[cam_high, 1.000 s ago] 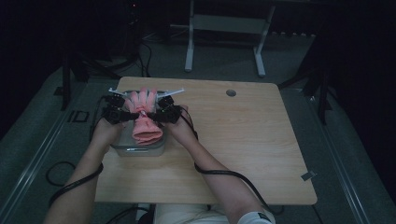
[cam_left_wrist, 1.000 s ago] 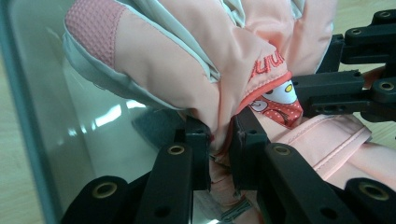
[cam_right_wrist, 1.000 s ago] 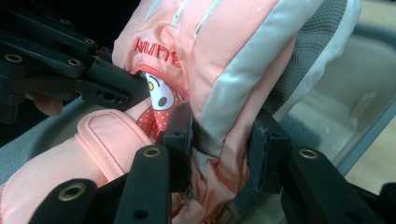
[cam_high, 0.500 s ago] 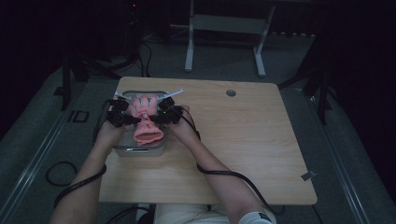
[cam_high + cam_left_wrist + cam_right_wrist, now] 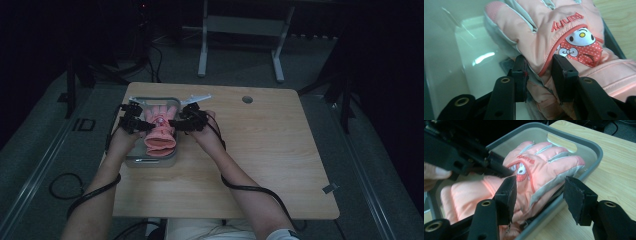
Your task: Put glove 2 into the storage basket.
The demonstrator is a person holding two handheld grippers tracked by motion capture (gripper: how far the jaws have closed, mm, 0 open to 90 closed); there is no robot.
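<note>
Left tongs (image 5: 539, 72) pinch a fold of the pink glove (image 5: 564, 37) at its edge; right tongs (image 5: 539, 197) stand spread, one jaw on the glove, the other outside the tray wall. Glove lies in the grey tray (image 5: 172, 102) at the bench's (image 5: 280, 165) left side. Red embroidered lettering above a cartoon patch; exact wording not legible.
</note>
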